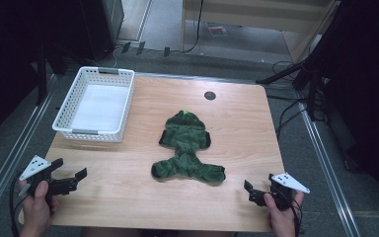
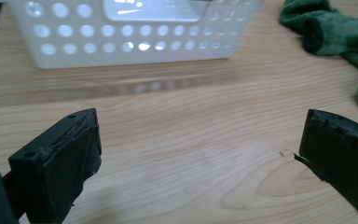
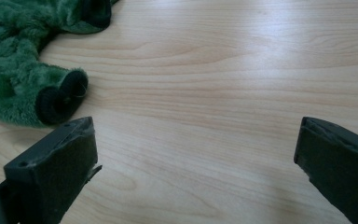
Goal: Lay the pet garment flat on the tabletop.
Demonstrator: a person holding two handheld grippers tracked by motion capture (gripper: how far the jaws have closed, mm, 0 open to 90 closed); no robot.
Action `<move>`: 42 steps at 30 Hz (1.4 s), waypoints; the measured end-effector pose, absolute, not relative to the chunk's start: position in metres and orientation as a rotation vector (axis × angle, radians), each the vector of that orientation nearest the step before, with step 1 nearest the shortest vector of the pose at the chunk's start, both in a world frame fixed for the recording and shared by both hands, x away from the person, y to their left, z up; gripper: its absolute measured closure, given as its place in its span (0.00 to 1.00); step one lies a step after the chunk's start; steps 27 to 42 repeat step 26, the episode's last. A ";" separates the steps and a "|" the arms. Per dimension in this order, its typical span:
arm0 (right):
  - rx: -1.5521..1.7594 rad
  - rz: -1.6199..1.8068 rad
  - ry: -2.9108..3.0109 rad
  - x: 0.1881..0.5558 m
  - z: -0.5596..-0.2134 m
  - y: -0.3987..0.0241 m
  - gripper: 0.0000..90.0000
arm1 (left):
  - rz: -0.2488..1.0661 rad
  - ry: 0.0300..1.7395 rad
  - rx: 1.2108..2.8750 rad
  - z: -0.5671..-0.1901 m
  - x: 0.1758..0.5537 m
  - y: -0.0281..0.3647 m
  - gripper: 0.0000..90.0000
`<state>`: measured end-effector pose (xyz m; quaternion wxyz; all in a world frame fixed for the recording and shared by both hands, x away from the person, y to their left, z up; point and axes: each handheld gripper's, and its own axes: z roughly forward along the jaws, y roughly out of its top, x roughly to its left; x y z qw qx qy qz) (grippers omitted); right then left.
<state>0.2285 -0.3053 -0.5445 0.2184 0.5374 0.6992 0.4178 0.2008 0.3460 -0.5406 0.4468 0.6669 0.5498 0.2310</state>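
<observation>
Both hands are sitting at the near edge of the wooden table (image 1: 128, 197), one at seven o'clock and one at five o'clock, each holding a gripper low over the wood. Jaws of the left gripper (image 1: 69, 177) are standing wide apart with nothing between them, and the right gripper (image 1: 252, 192) is gaping empty too. Lying flat near the middle of the table is the green fleece pet suit (image 1: 187, 148), hood pointing to twelve o'clock and two legs splayed toward the person. Well apart from it, at ten o'clock, the white perforated basket (image 1: 61, 121) is waiting, with nothing showing inside.

Judging by this layout, the garment is probably being readied for folding or lifting into the basket. To do it well, each gripper should be closing on a leg cuff (image 3: 58, 100), pinching fabric only, not scraping the wood, and both should be rising together so the suit is hanging evenly.
</observation>
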 end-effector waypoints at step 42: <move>1.572 1.147 1.886 0.227 -0.549 -0.326 0.00 | 0.626 1.437 1.613 -0.553 0.213 0.367 0.00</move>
